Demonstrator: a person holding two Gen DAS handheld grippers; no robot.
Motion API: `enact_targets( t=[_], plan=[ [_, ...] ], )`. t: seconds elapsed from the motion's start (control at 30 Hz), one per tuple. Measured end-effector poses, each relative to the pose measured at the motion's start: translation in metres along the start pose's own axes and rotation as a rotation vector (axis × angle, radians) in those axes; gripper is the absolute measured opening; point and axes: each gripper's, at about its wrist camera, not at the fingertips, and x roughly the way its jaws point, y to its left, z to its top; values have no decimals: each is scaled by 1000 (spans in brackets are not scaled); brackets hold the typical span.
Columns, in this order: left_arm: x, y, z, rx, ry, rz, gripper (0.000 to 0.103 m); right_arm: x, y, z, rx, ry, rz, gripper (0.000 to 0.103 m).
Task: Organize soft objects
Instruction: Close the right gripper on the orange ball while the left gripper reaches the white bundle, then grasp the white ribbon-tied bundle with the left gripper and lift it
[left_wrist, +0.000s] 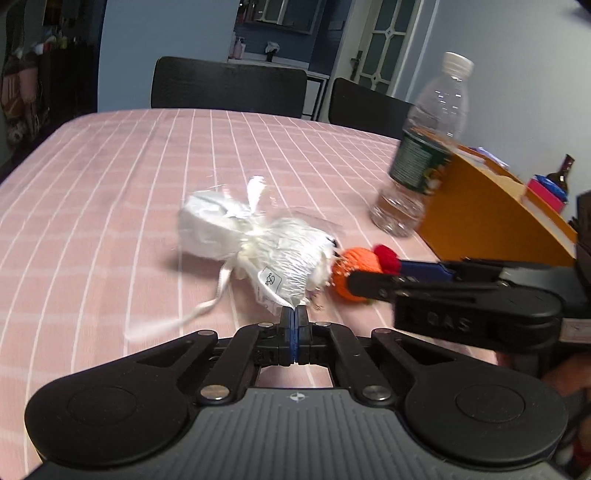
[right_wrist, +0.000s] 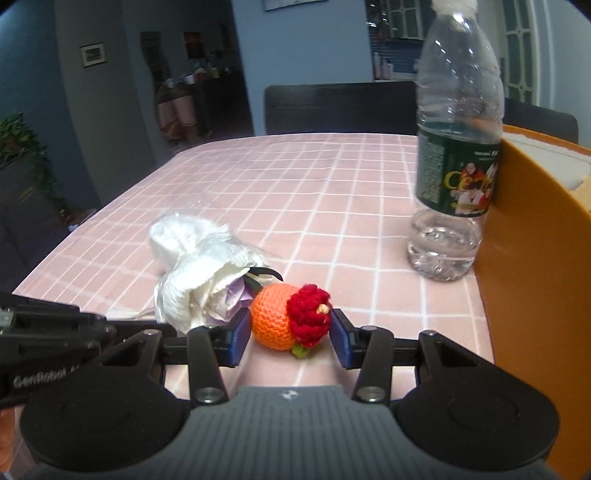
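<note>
A white fabric bundle in clear plastic wrap (left_wrist: 255, 240) lies on the pink checked tablecloth (left_wrist: 110, 206). My left gripper (left_wrist: 294, 314) is shut on the near edge of its wrap. An orange crocheted ball with a red flower (right_wrist: 290, 317) sits beside the bundle (right_wrist: 195, 266). My right gripper (right_wrist: 290, 330) is open, its blue pads on either side of the ball, close to touching it. The ball also shows in the left wrist view (left_wrist: 358, 271), with the right gripper's fingers (left_wrist: 373, 282) around it.
A clear water bottle with a dark green label (right_wrist: 458, 147) stands at the right. An orange box (right_wrist: 535, 266) stands right behind it at the table's right edge. Black chairs (left_wrist: 229, 86) stand at the far side.
</note>
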Motion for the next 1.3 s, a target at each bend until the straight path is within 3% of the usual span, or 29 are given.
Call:
enact_targets(
  t=[0.33,0.47,0.57,0.67,0.83,0.9,1.17,1.3],
  plan=[
    [-33,-27,-25,-18,-18,-112,2,-37,3,-11,-31,-25,-32,46],
    [-32,-47,-28,31,-24,-133,22,-45,-3,-16,-44,-24,-74,46],
    [-35,-57,-26,92,-20,-128,31,-49,-8,-21,-33,-16,-73,46],
    [-42,-60,-24,175,-26,-90,46,-52,-9,-25,-22,-4,-54,46],
    [-49,-58,-18,335,-12,-5,49,-50,-5,-28,2,23,2,46],
    [-48,-57,-15,408,1,28,55,-47,-3,-28,6,37,23,46],
    [-30,-68,-9,775,99,52,66,-43,-8,-25,31,44,52,48],
    [-19,-76,-10,955,129,56,71,-46,-11,-25,43,40,56,59]
  ],
)
